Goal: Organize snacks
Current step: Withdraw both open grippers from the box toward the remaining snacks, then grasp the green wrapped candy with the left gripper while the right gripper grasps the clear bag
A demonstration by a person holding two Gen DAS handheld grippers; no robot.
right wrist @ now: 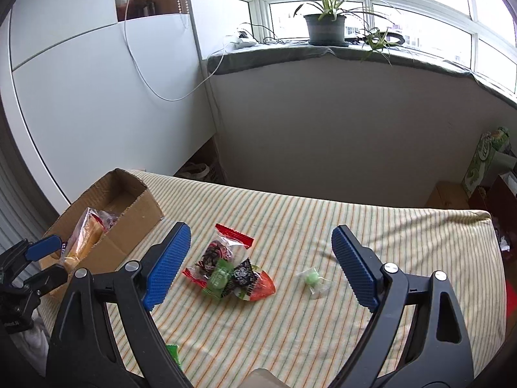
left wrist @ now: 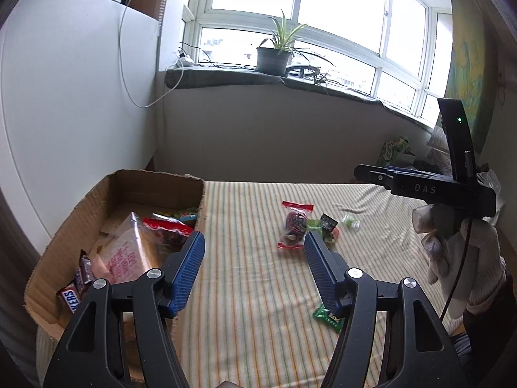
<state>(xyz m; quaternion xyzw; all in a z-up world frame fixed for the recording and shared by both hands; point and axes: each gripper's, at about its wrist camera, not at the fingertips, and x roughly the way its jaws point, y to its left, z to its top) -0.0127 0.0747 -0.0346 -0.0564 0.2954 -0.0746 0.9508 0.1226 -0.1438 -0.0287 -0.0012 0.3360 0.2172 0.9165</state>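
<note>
A cardboard box (left wrist: 122, 190) stands at the left on the striped cloth and holds Snickers bars (left wrist: 72, 294), a clear bag with pink print (left wrist: 129, 252) and a red-topped bag (left wrist: 164, 229). My left gripper (left wrist: 255, 239) is open and empty, just right of the box. Ahead lies a small pile: a red-edged clear bag (right wrist: 219, 249), a green packet (right wrist: 219, 278), a black wrapper (right wrist: 242, 273) and a red-orange wrapper (right wrist: 261, 287). A green ball candy (right wrist: 311, 278) lies alone to its right. My right gripper (right wrist: 261, 231) hangs wide open above the pile, touching nothing.
Another green packet (left wrist: 328, 315) lies near the front, under my left gripper's right finger. A gloved hand (left wrist: 452, 258) holds the right gripper (left wrist: 365, 173). A windowsill with a potted plant (right wrist: 324, 26) runs behind. The cloth's far edge (right wrist: 355, 202) drops off; a green carton (right wrist: 481, 165) stands right.
</note>
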